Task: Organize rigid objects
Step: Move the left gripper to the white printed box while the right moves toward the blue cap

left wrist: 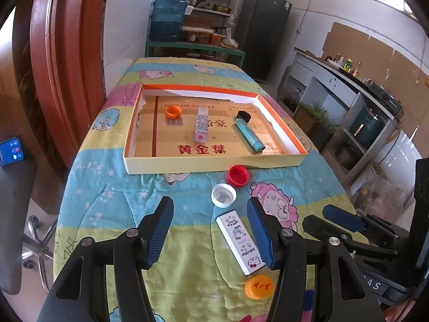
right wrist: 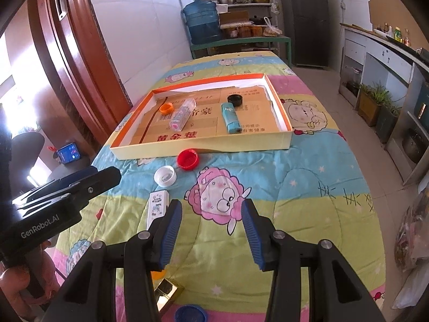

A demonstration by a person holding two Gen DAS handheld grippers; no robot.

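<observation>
A shallow cardboard tray point(left wrist: 203, 165) point(right wrist: 203, 149) with an orange rim lies on the quilt-covered table. Inside it are an orange cap point(left wrist: 173, 112), a clear patterned lighter point(left wrist: 201, 124), a teal lighter point(left wrist: 249, 135) and a black cap point(left wrist: 244, 116). On the quilt in front of it lie a red cap point(left wrist: 237, 175) point(right wrist: 187, 159), a white cap point(left wrist: 223, 195) point(right wrist: 165, 176), a white cartoon-printed case point(left wrist: 240, 241) point(right wrist: 156, 207) and an orange lid point(left wrist: 258, 286). My left gripper point(left wrist: 210, 208) is open above the quilt, its right finger beside the white case. My right gripper point(right wrist: 212, 210) is open and holds nothing.
A blue cap point(right wrist: 191, 313) and a shiny gold box point(right wrist: 167, 289) lie at the table's near edge in the right wrist view. A wooden door frame point(left wrist: 61, 61) stands left, a chair with a phone point(left wrist: 11, 151) beside it. Counters and shelves line the right and back.
</observation>
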